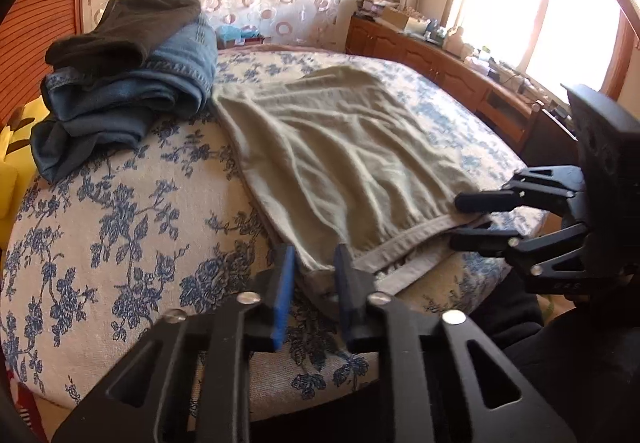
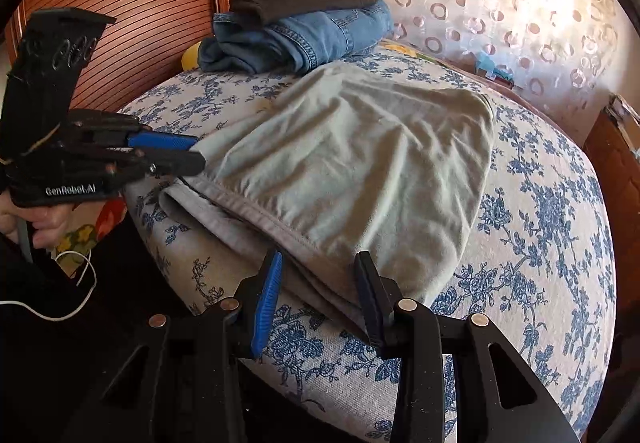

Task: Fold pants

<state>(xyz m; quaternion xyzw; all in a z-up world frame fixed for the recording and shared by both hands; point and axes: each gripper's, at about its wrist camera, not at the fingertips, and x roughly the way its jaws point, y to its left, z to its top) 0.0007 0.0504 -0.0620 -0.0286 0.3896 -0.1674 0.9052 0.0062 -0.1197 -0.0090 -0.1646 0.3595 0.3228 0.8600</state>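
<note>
Both tools unclenched at the beige pants' (image 1: 340,159) near hem: left tool (image 1: 314,275) at its left corner, right tool (image 2: 318,283) straddling its right; long axis runs far.

My left gripper (image 2: 194,151): black linkage frame, blue finger pads, silver screws, white "GenRobot.AI" lettering, white cable below. My right gripper (image 2: 318,295): identical black frame, blue pad, round silver rivets.
</note>
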